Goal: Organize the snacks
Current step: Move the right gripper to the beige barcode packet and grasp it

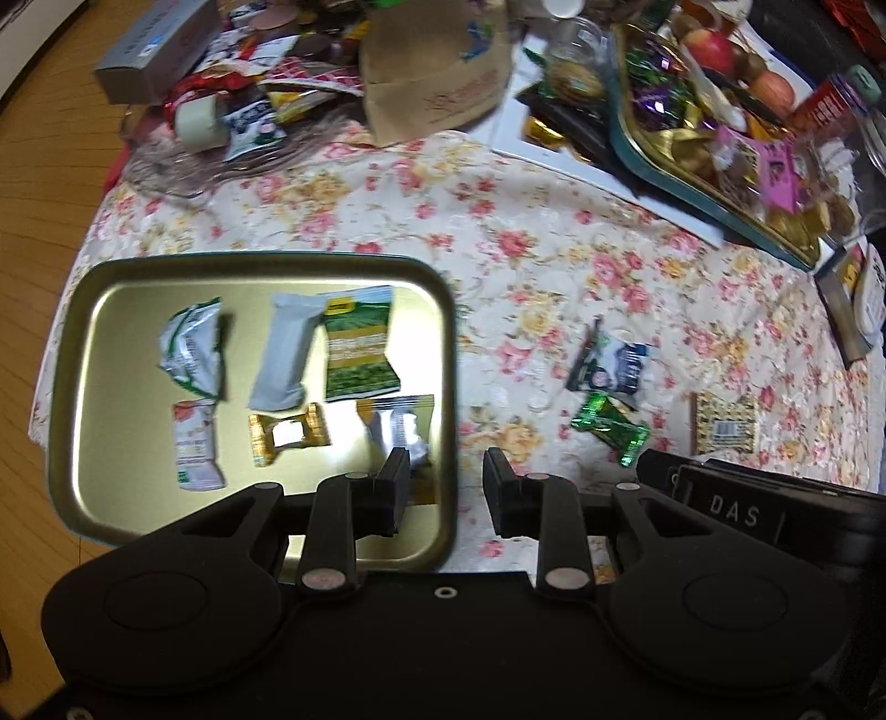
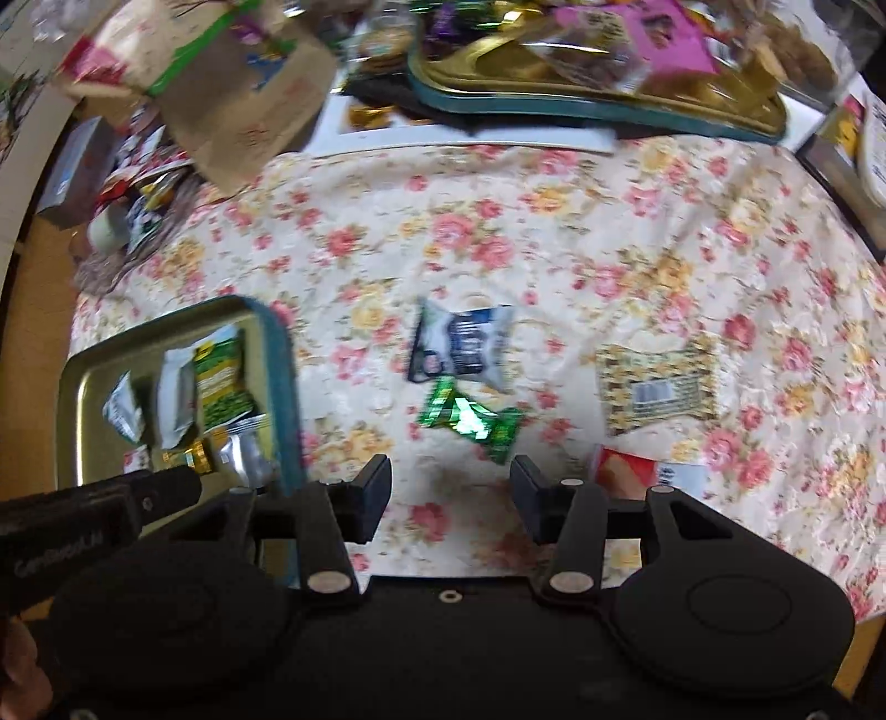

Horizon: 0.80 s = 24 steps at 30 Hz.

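Six snacks filed in gold tray (image 1: 77,387); green candy (image 2: 470,418), blue packet (image 2: 465,343), yellow packet (image 2: 659,385) left on bench; both hand-held grippers, left (image 1: 446,487) and right (image 2: 449,493), open, empty.

I see a floral tablecloth (image 1: 526,232) covering the desk, with wooden floor (image 1: 39,232) beyond its left edge. At the far side lie a brown paper bag (image 1: 437,72), a grey box (image 1: 155,50) and red apples (image 1: 720,47).

Your left wrist view looks down close over the gold tray (image 1: 83,354); your right sits just beside, both sharing the green candy (image 2: 470,418).
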Motion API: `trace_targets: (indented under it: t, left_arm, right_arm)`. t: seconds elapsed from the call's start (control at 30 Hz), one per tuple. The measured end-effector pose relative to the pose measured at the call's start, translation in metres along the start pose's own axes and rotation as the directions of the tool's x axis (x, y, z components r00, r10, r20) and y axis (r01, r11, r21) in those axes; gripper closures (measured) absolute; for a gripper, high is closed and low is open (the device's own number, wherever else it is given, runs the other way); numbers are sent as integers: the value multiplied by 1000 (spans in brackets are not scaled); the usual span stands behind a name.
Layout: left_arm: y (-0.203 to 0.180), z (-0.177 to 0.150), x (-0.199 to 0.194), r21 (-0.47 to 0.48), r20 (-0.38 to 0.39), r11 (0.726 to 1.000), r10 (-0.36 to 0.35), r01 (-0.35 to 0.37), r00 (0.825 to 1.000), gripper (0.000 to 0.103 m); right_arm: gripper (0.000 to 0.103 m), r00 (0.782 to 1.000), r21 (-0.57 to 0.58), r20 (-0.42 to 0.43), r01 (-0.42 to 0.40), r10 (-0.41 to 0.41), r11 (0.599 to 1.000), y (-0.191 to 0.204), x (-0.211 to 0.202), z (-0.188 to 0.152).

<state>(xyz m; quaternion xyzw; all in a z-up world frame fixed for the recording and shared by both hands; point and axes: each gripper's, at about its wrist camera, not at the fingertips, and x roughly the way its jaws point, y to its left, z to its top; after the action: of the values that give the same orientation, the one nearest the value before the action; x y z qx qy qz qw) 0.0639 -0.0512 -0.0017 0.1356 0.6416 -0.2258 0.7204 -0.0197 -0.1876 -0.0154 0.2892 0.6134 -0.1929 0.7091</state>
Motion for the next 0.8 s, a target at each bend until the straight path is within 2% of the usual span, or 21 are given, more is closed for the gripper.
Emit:
trace_targets:
  t: [0.27, 0.53, 0.63, 0.8]
  left_arm:
    - [-51, 3, 10, 80, -25, 996, -26, 28, 999, 64]
    - [-85, 1, 29, 141, -62, 990, -12, 21, 998, 64]
    - [-90, 2, 37, 136, -86, 990, -6, 18, 996, 64]
    - [-91, 7, 46, 100, -122, 994, -38, 50, 992, 64]
  right_arm:
    - [53, 999, 152, -17, 35, -32, 988, -63, -2, 5]
    - [53, 997, 263, -59, 68, -55, 962, -114, 6, 2]
    - [53, 995, 291, -72, 83, -65, 953, -127, 9, 3]
    - [53, 992, 320, -100, 103, -74, 942, -139, 18, 4]
